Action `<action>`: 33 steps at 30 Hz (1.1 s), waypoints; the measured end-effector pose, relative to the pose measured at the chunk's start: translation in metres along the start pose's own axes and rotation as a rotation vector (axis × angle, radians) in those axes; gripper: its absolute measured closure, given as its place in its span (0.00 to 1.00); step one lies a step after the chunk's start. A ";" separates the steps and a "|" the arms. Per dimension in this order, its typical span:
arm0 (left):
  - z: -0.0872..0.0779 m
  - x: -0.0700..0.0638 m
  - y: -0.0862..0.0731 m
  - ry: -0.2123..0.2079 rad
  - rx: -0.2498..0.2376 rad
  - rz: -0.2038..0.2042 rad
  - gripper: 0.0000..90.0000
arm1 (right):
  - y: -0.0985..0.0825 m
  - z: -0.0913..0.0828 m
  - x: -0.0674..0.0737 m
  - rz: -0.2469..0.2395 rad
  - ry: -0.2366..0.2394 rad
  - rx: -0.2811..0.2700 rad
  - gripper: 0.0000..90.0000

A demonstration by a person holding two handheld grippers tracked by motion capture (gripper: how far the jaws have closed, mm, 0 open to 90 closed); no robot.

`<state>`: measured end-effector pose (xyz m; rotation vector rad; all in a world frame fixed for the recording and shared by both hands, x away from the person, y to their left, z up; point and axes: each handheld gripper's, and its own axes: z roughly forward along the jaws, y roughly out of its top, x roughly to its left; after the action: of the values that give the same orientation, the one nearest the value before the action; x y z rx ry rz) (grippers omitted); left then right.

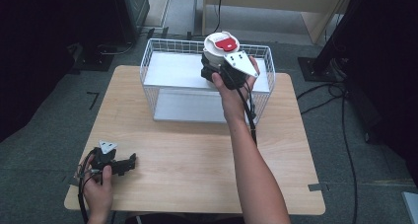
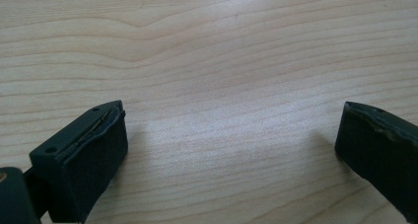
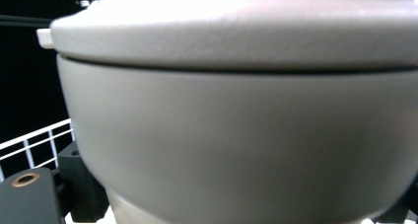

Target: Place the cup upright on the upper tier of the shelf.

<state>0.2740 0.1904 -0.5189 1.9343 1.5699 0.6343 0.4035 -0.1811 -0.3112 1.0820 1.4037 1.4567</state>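
A round off-white container (image 1: 222, 45) with a red and white lid hangs over the back right part of a white wire basket (image 1: 148, 61). My right gripper (image 1: 213, 70) is shut on its lower body, held up by the person's raised right hand. In the right gripper view the container's pale wall (image 3: 246, 135) sits very close, with a black jaw at each bottom corner. My left gripper (image 1: 129, 162) lies on the wooden table (image 1: 197, 155) at the front left. It stands open (image 2: 231, 140), with bare wood between its jaws.
The wire basket has a white floor panel (image 1: 197, 105) and stands at the table's back middle. Black stands and cables (image 1: 340, 130) lie on the grey floor to the right. A wooden cabinet (image 1: 296, 2) is behind the table.
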 end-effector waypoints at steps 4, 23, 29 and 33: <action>0.000 0.000 0.000 0.000 0.000 0.000 0.00 | 0.001 0.012 -0.001 0.003 -0.009 0.016 0.10; 0.000 0.000 0.000 -0.001 -0.001 -0.003 0.00 | -0.003 0.039 -0.009 0.007 -0.035 0.059 0.10; 0.000 0.000 0.000 -0.003 -0.003 -0.004 0.00 | -0.001 0.036 -0.010 0.009 -0.025 0.065 0.02; 0.000 -0.001 0.000 -0.004 -0.003 -0.003 0.00 | 0.001 0.031 -0.010 0.010 -0.001 0.062 0.01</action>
<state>0.2744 0.1898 -0.5191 1.9294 1.5688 0.6307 0.4357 -0.1817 -0.3104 1.1301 1.4527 1.4279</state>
